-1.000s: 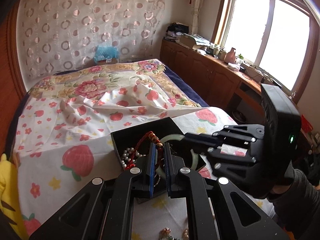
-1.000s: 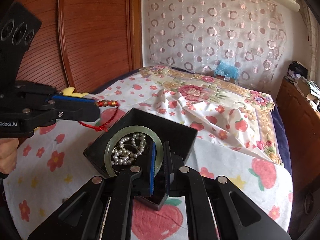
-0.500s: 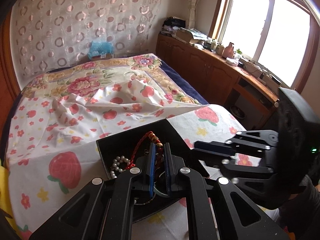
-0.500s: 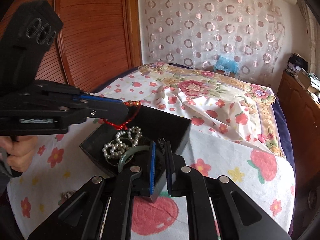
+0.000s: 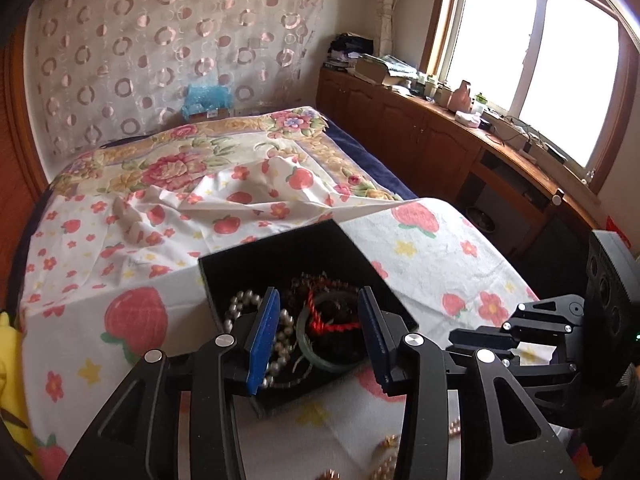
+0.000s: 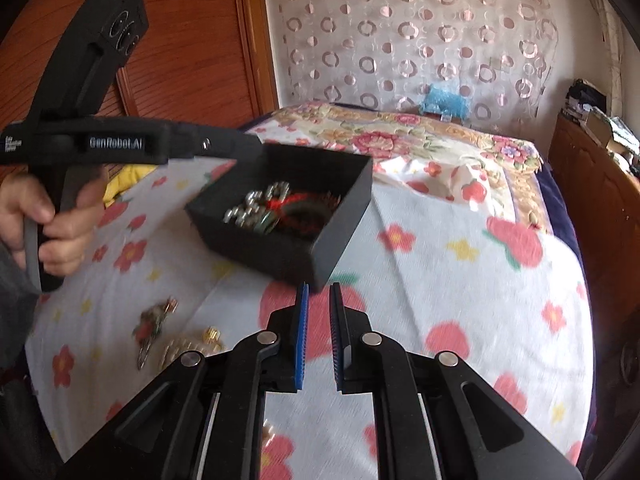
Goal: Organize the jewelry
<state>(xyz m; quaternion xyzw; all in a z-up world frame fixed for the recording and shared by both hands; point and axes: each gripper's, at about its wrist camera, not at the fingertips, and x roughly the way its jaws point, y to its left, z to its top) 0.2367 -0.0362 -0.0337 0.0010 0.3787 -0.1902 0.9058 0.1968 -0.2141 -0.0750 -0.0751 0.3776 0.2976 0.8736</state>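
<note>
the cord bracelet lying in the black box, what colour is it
Red, a braided cord bracelet lying across the green bangle inside the box; clearest in the left wrist view.

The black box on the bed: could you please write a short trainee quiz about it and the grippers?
1. True or false: the red cord lies inside the black box.
2. Which gripper has its fingers spread wide over the box: A left, B right?
3. Fill in: loose gold jewelry lies on the ____, outside the box.

Key: 1 true; 2 A; 3 bedsheet.
</note>
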